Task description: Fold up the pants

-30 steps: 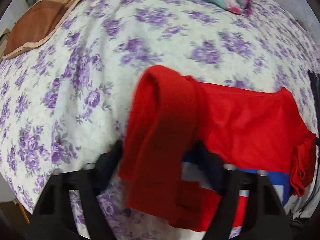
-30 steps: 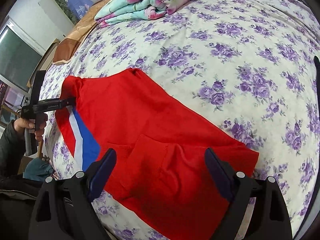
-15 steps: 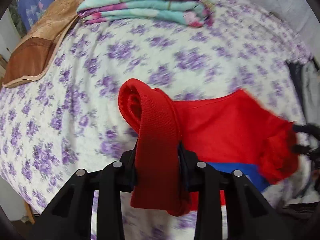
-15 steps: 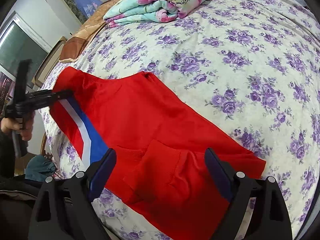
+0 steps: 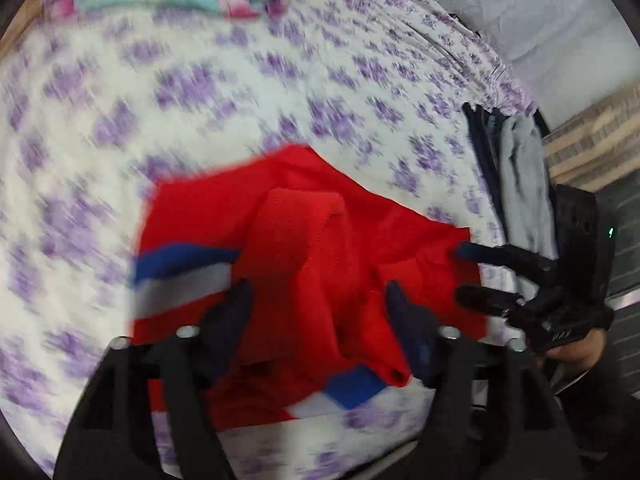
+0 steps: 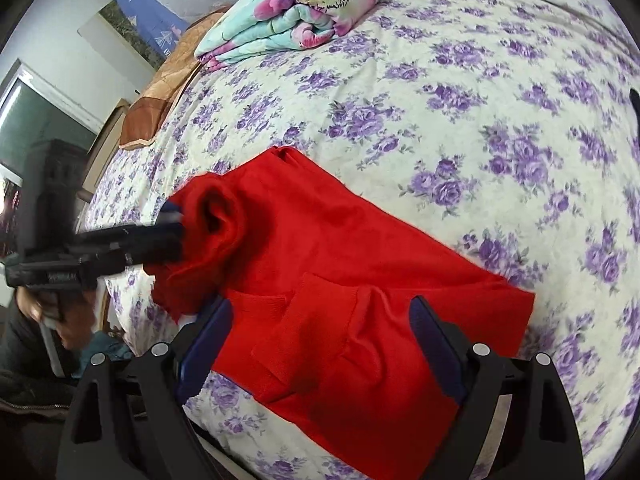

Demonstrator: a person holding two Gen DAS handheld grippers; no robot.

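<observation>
Red pants (image 6: 328,256) with a blue and white side stripe (image 5: 184,276) lie on the flowered bedsheet (image 6: 500,92). In the blurred left wrist view my left gripper (image 5: 316,316) has its jaws wide apart with a fold of red cloth (image 5: 300,248) bunched between them. In the right wrist view that gripper (image 6: 172,236) is beside the raised fold of cloth. My right gripper (image 6: 320,344) is open just above the near end of the pants, not holding them. It also shows in the left wrist view (image 5: 468,272).
A folded floral quilt (image 6: 296,8) lies at the far end of the bed. A brown pillow (image 6: 160,100) lies at the far left. Dark and grey clothes (image 5: 516,180) hang over the right bed edge. The bed's near edge is just below both grippers.
My left gripper has swung right, carrying the red cloth over the rest of the pants, and its jaws have opened from shut. The right gripper has stayed open over the near end.
</observation>
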